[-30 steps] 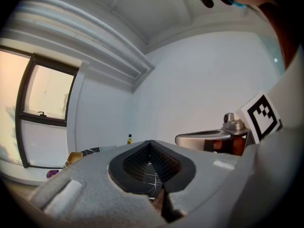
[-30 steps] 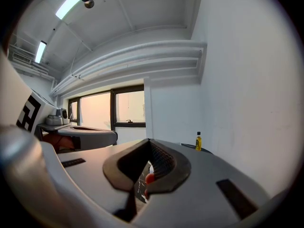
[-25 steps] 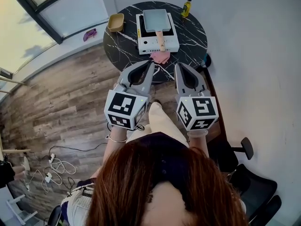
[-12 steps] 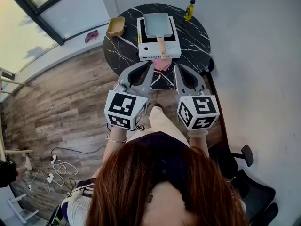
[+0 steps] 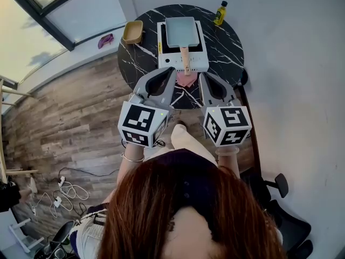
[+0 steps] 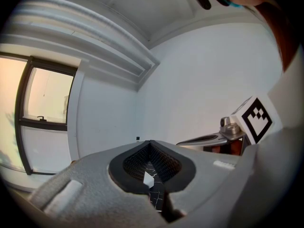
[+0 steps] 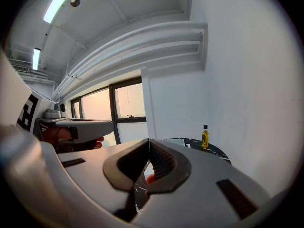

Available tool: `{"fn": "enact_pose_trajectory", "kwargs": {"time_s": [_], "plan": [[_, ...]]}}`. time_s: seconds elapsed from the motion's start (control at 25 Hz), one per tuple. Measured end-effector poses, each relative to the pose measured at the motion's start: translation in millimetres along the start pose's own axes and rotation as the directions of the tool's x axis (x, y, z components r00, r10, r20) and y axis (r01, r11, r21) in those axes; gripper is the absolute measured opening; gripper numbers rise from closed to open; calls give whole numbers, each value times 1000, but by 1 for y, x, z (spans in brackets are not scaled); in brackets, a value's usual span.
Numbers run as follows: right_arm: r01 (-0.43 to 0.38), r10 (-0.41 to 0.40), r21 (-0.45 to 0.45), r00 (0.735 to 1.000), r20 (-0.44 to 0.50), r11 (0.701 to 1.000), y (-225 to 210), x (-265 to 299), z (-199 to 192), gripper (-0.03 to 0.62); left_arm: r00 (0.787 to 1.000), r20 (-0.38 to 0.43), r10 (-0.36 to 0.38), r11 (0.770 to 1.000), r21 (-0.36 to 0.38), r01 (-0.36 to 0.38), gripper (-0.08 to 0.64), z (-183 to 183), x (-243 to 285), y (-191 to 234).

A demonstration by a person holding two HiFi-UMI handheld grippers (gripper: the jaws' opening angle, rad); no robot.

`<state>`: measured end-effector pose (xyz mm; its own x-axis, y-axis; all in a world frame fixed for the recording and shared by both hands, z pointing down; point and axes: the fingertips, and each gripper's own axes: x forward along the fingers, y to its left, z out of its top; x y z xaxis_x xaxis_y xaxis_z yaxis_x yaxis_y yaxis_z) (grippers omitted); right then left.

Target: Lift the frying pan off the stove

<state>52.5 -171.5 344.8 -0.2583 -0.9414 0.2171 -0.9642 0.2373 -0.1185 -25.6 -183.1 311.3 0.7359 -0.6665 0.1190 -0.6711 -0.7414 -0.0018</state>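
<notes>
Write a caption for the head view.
Left gripper and right gripper, jaws shut, point toward a frying pan on a white stove on a round table.

Your left gripper (image 5: 173,71) and right gripper (image 5: 202,75) are built alike. Each has a smooth, pale grey shell with two curved jaws, lined inside with black ribbed pads (image 6: 161,162). At the near end of each sits a white block printed with black square markers: the left cube (image 5: 142,124) and the right cube (image 5: 226,125). A thin bracelet (image 5: 132,158) circles your left wrist. Your hair (image 5: 183,209) is reddish brown and falls over a dark top (image 5: 180,159). Your trousers (image 5: 186,139) are a light cream.
</notes>
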Motion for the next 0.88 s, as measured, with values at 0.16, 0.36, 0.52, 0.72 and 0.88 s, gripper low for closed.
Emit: {"fn": "enact_pose_trajectory", "kwargs": {"time_s": [0.16, 0.36, 0.52, 0.72, 0.88], "plan": [[-7, 7, 7, 1000, -14, 1000, -10, 14, -1, 12, 1000, -4, 6, 1000, 2, -6, 12, 0, 14, 7], [-18, 18, 15, 999, -35, 1000, -22, 33, -3, 21, 1000, -6, 19, 1000, -1, -19, 12, -1, 31, 18], [-23, 24, 19, 998, -53, 1000, -30, 48, -6, 25, 1000, -11, 26, 1000, -4, -26, 12, -3, 44, 25], [-32, 33, 25, 996, -78, 999, -40, 67, -10, 28, 999, -20, 38, 999, -12, -38, 12, -6, 59, 37], [-42, 46, 39, 994, -99, 998, -46, 80, -14, 32, 999, -20, 49, 999, -15, -49, 12, -6, 68, 45]]}}
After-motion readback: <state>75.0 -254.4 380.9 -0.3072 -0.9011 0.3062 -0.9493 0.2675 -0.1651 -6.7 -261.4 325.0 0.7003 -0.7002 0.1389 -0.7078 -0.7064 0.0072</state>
